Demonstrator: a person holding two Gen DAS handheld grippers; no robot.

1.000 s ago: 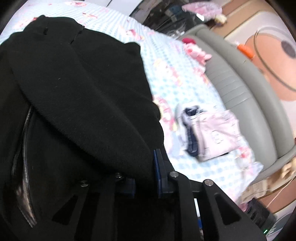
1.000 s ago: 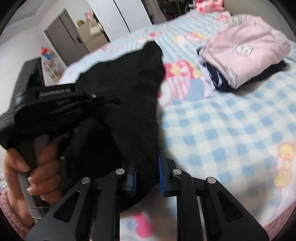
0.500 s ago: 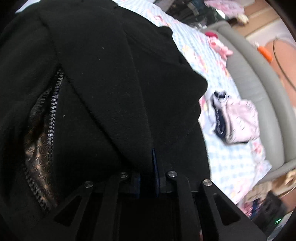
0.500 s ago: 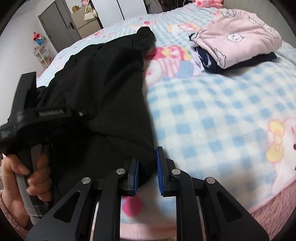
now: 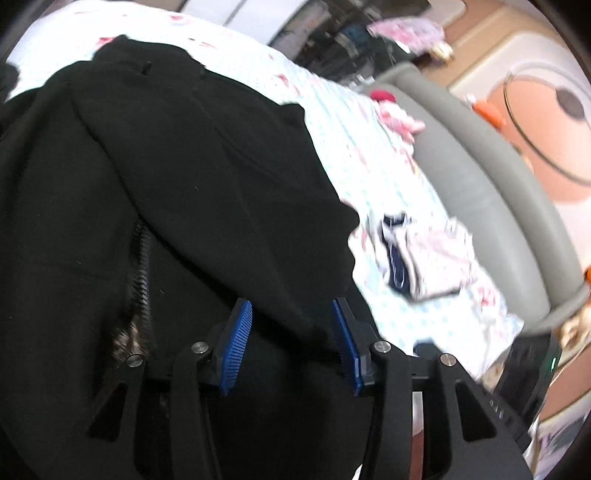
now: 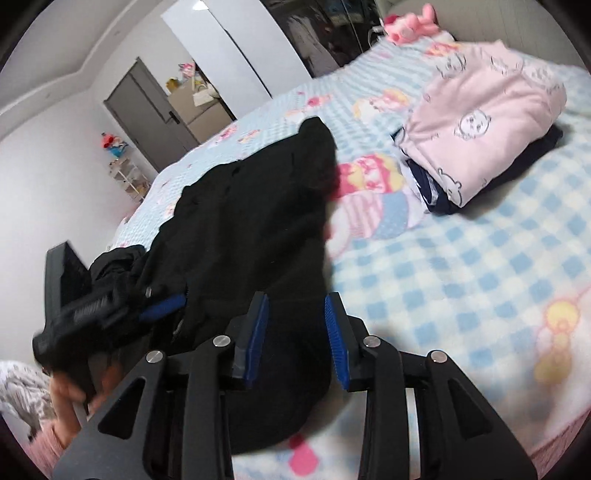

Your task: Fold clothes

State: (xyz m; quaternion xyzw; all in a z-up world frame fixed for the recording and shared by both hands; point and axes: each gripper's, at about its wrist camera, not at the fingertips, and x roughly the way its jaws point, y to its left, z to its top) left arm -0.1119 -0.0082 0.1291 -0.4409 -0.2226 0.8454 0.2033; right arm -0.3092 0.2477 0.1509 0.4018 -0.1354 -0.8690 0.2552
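Observation:
A black zip jacket [image 5: 166, 192] lies on the blue checked bedspread [image 6: 461, 280], a sleeve folded across its body. It also shows in the right wrist view [image 6: 251, 229]. My left gripper [image 5: 291, 332] is open, its blue pads on either side of a fold of the jacket without clamping it. My right gripper [image 6: 295, 325] is open above the jacket's near edge. The left gripper shows at the left of the right wrist view [image 6: 110, 310], held in a hand.
A folded stack, pink garment on navy [image 6: 484, 122], lies on the bed to the right; it also shows in the left wrist view [image 5: 424, 254]. A grey padded headboard [image 5: 480, 199] runs along the far side. A pink plush toy [image 6: 410, 22] sits by it.
Both grippers were shut on the jacket's fabric. Now both have opened and let it go; the jacket rests on the bed.

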